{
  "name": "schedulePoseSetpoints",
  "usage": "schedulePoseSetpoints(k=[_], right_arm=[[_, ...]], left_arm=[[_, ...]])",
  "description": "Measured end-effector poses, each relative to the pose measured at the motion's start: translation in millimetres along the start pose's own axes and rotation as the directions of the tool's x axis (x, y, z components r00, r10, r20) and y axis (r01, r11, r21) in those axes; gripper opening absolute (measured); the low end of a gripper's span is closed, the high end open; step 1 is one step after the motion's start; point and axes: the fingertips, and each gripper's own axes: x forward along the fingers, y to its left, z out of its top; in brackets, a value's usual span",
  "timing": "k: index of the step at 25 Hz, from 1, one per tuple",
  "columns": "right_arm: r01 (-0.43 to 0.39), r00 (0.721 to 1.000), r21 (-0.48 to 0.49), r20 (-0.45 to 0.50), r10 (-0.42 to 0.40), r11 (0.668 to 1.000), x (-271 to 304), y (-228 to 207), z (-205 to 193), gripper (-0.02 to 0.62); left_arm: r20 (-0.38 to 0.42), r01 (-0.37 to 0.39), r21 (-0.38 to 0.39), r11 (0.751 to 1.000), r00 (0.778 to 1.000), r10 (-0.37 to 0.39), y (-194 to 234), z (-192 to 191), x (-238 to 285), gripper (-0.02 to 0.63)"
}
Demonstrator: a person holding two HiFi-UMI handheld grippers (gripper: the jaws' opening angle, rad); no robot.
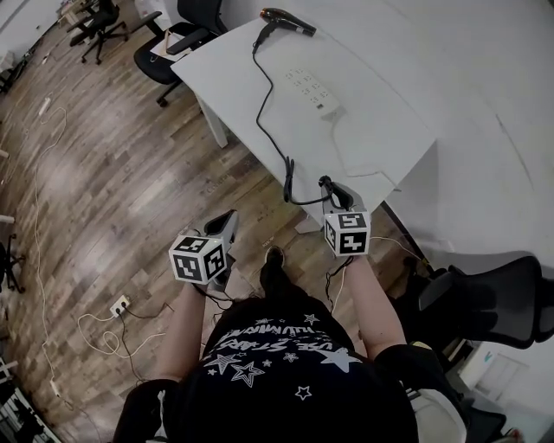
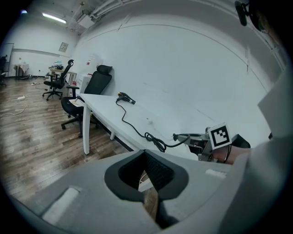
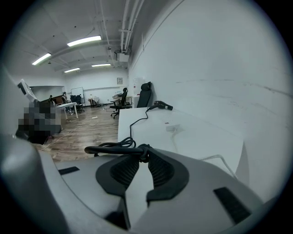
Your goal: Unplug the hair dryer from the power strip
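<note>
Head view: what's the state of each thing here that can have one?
power strip: flat on the table, sockets look empty.
hair dryer: lying at the table's far corner.
right gripper: shut on the plug.
plug: out of the power strip, pinched between the jaw tips.
left gripper: shut, empty.

Wood floor (image 1: 112, 173), white wall (image 2: 183, 68), black chairs (image 1: 157, 55)

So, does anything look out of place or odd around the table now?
Only the cord: it runs from the hair dryer, past the power strip, and loops off the table edge, its plug end clamped in the right gripper's jaws. Nothing looks spilled or damaged.
</note>
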Motion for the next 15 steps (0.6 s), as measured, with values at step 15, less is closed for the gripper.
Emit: schedulePoseSetpoints(k=[15], right_arm=[[0.022, 0.999, 0.109, -0.032, -0.019, 0.994, -36, 8, -33, 0.071]], left_arm=[[0.05, -0.01, -0.015, 1.0, 0.999, 0.011, -26, -33, -50, 0.008]])
